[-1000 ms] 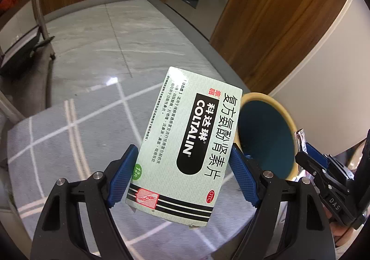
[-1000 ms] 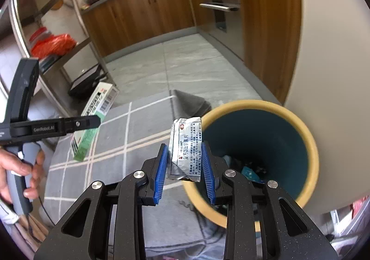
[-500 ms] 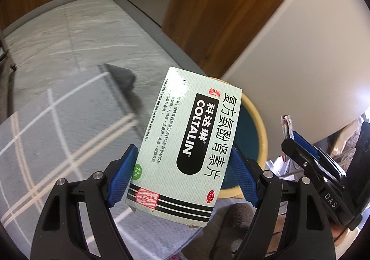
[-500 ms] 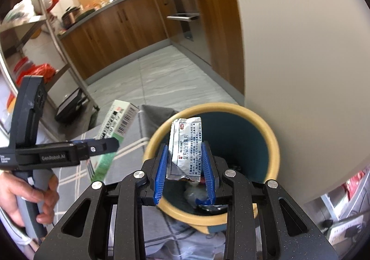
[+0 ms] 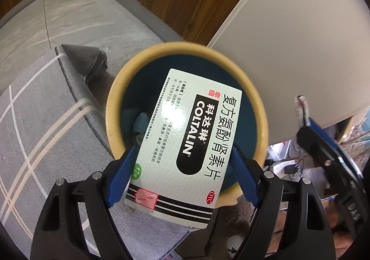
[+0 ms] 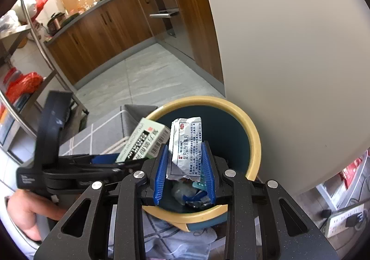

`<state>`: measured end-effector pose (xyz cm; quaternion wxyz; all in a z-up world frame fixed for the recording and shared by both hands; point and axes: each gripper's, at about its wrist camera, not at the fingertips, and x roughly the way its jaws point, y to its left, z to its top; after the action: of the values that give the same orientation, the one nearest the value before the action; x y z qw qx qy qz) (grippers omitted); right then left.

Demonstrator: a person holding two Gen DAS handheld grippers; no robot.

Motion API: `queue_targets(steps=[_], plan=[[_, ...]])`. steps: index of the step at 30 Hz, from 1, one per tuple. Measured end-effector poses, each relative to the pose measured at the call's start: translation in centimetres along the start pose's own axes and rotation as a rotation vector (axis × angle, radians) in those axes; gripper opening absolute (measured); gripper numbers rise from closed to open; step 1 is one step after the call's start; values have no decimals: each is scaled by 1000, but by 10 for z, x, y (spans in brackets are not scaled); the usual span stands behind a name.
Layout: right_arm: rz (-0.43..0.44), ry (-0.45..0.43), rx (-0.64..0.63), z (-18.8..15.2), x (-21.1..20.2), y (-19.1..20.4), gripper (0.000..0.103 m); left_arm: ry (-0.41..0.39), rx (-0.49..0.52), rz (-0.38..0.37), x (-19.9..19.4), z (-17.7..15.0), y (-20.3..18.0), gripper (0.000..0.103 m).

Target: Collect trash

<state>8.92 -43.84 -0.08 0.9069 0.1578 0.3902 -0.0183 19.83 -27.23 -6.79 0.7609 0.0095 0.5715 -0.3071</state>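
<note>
My left gripper (image 5: 182,172) is shut on a pale green medicine box (image 5: 185,142) marked COLTALIN, held over the mouth of a round bin (image 5: 115,107) with a yellow rim and dark teal inside. My right gripper (image 6: 185,165) is shut on a crumpled silver foil sachet (image 6: 185,142), also above the bin (image 6: 253,144). In the right wrist view the medicine box (image 6: 145,142) sticks out over the bin's left rim, with the left gripper (image 6: 111,162) beside mine. Several bits of trash (image 6: 189,193) lie at the bin's bottom.
The bin stands against a white wall (image 5: 289,40) on a grey rug with pale lines (image 5: 39,125), one corner folded up. Wooden kitchen cabinets (image 6: 104,35) and a metal shelf rack (image 6: 34,40) lie beyond. A power strip (image 6: 342,218) sits at the lower right. A hand (image 6: 25,213) grips the left tool.
Both grippers have moved toward the bin and now hover over its opening. The medicine box went from above the rug to above the bin's mouth. Neither grip has changed.
</note>
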Motion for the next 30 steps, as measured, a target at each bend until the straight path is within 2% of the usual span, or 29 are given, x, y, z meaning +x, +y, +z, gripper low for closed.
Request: queue_targets(steps=[6,12,18,26,30], plan=[[-14,20,9,2,9,0,31,7,7,40,8,1,5,89],[-30,55,10,-1,22,-1,31,-39,-17,46,-10,2,12,91],[-37,99,-9,-3,35,3,33,-126,-63,80,-41,0,23,96],[-12,84,-31,-1,31,12,57,-214,-66,155,-66,-6,21,97],[0,53,-36,1,18,12,64,-280,-53,162,-84,-12,13,97]])
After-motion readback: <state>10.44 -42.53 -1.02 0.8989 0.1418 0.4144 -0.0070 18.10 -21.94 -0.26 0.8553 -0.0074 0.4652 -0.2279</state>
